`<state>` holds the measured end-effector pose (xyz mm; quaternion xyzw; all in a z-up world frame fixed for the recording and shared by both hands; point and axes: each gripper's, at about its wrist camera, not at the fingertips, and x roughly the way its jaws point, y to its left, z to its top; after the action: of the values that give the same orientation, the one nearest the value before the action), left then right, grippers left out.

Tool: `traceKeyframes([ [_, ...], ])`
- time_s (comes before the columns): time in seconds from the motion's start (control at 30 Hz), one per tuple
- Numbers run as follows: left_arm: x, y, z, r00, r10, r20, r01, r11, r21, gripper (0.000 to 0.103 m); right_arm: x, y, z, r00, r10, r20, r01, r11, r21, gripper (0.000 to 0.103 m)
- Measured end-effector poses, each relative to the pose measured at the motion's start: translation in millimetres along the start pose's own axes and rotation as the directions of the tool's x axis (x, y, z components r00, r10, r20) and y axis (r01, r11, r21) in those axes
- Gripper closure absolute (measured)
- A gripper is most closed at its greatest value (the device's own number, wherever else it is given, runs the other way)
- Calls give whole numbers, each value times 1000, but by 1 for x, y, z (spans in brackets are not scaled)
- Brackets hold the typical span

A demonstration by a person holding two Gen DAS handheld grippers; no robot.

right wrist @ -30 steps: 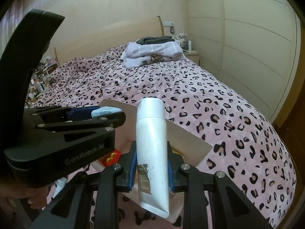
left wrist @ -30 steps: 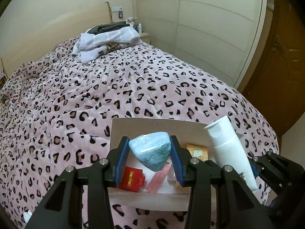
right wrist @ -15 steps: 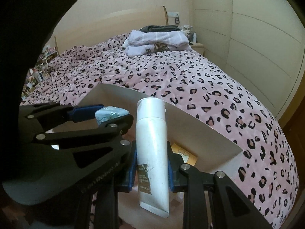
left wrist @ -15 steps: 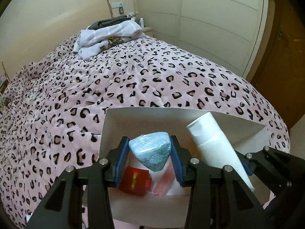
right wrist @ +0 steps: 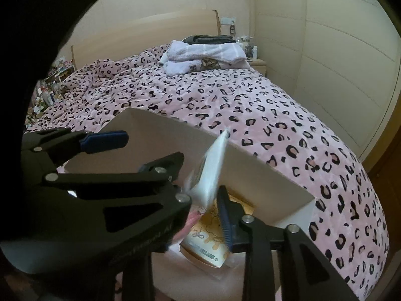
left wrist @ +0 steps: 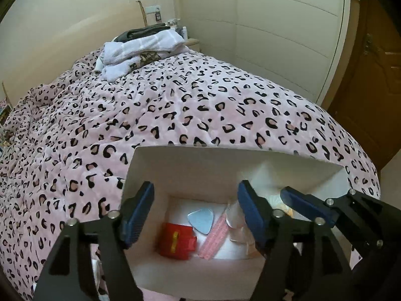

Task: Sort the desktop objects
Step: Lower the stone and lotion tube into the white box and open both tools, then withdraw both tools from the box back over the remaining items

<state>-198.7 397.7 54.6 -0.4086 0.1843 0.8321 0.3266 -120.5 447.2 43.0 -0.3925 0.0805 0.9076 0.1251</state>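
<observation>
White box [left wrist: 190, 173] takes both drops; my left gripper [left wrist: 195, 213] and right gripper [right wrist: 208, 215] have just been opening, empty, so I'd lift straight out.

Left wrist view: sits close above the white box [left wrist: 160, 173] at the bed's foot, angled steeply down into it and forward across the leopard-print quilt [left wrist: 175, 105] toward the headboard corner. Right wrist view: just beside it on the right, same heading, equally near. Shared: box [right wrist: 155, 135], quilt [right wrist: 225, 95], folded towels [left wrist: 140, 50] [right wrist: 203, 55].
</observation>
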Motion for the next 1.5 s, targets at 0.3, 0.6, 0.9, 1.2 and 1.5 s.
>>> traceKeyframes([
  [0.3,-28,4,-1,999,-6,37,7,1000,-25,22,-16,-2,0,1000,-3,-7,3,1000,-4,64],
  [0.6,-84,16,-25,996,34,77,-30,998,-52,21,-53,-7,-9,1000,8,-5,-7,999,36,64],
  [0.9,-128,42,-93,994,77,75,-68,991,-119,19,-91,13,-32,999,43,-33,-41,998,45,64],
  [1.2,-156,73,-168,993,115,27,-107,972,-211,18,-104,55,-58,992,95,-85,-94,995,24,64],
  [1.5,-175,112,-234,985,169,-29,-170,932,-319,18,-102,109,-82,979,141,-149,-148,988,-33,64],
])
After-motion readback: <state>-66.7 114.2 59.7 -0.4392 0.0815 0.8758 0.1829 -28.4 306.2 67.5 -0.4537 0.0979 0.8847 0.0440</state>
